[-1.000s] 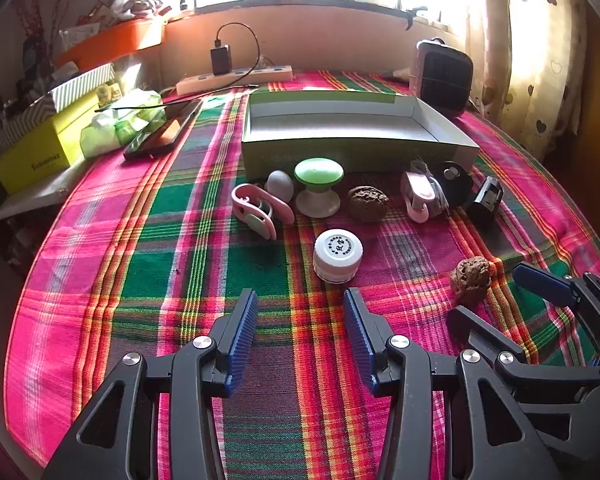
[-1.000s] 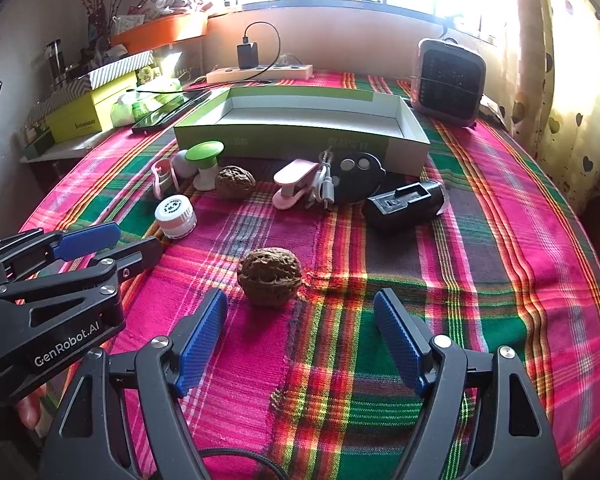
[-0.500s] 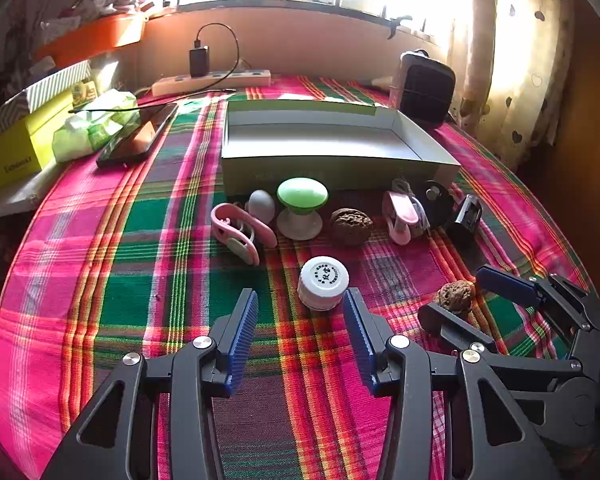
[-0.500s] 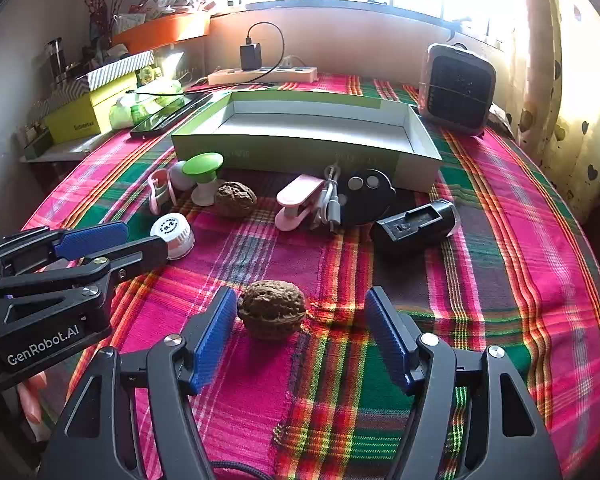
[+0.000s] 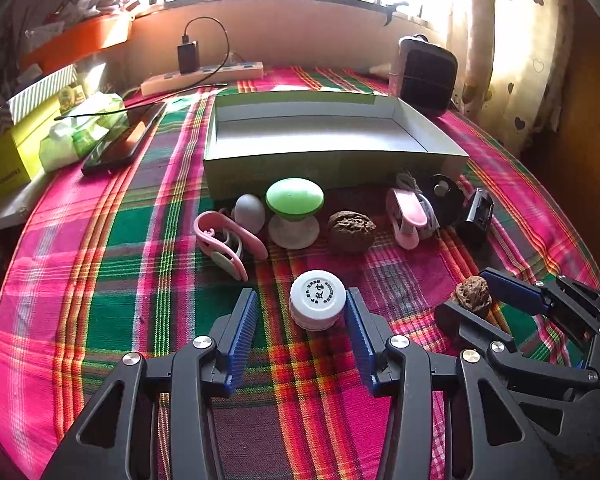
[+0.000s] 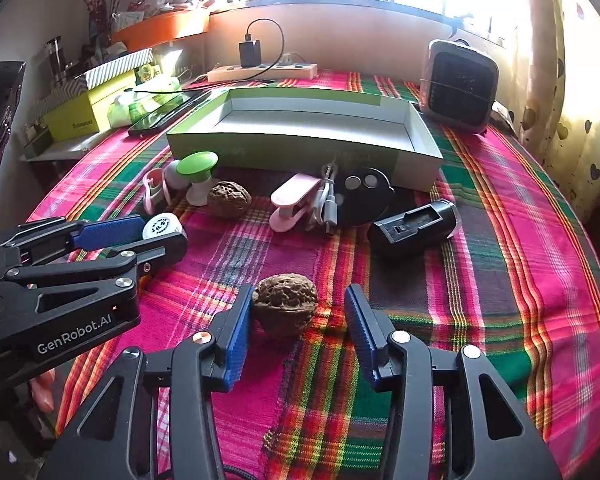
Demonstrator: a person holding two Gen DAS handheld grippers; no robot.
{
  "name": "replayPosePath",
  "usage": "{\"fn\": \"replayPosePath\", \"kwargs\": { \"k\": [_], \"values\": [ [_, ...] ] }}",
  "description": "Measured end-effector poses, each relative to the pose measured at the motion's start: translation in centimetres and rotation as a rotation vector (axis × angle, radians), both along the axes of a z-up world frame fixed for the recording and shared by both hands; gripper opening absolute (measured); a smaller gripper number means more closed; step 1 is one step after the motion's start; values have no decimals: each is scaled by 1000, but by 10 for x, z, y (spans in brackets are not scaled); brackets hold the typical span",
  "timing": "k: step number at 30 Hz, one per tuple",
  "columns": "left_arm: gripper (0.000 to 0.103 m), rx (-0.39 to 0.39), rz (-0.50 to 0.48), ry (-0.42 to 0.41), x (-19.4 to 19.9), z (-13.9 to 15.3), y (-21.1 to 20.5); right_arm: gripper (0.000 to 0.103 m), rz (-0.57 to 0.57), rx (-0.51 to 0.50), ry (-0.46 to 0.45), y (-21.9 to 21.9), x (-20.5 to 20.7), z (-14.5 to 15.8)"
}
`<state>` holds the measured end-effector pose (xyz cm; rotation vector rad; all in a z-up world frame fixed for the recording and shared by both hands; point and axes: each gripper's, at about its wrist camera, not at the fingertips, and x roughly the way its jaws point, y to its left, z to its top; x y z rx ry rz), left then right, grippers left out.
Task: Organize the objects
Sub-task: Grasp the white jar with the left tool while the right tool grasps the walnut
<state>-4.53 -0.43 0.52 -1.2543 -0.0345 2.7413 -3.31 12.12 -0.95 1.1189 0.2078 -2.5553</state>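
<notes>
An empty green-walled box (image 5: pixel 332 160) (image 6: pixel 300 152) stands mid-table. Before it lie a pink clip (image 5: pixel 224 240), a green-topped stand (image 5: pixel 295 208), a walnut (image 5: pixel 351 230), a pink clip with cable (image 5: pixel 408 216) and a black charger (image 6: pixel 414 226). My left gripper (image 5: pixel 300 312) is open around a small white jar (image 5: pixel 318 300) (image 6: pixel 162 228), its right pad touching it. My right gripper (image 6: pixel 298 312) is open around a second walnut (image 6: pixel 286 308) (image 5: pixel 473 292), its left pad against it.
A plaid cloth (image 5: pixel 132 280) covers the round table. A phone (image 5: pixel 124 140), tissue pack and yellow boxes (image 5: pixel 16 152) sit at the back left. A power strip (image 5: pixel 204 78) lies along the wall. A small heater (image 6: pixel 458 84) stands at the back right.
Both grippers have moved forward: the white jar now sits between the left fingers and the near walnut between the right fingers. Both stay open.
</notes>
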Motion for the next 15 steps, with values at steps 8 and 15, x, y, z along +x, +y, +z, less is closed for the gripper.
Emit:
{"fn": "replayPosePath", "kwargs": {
  "k": [8, 15],
  "values": [
    [37, -9, 6, -3, -4, 0, 1, 36, 15, -3, -2, -3, -2, 1],
    [26, 3, 6, -5, -8, 1, 1, 32, 23, -7, -3, -3, -3, 1]
  ]
}}
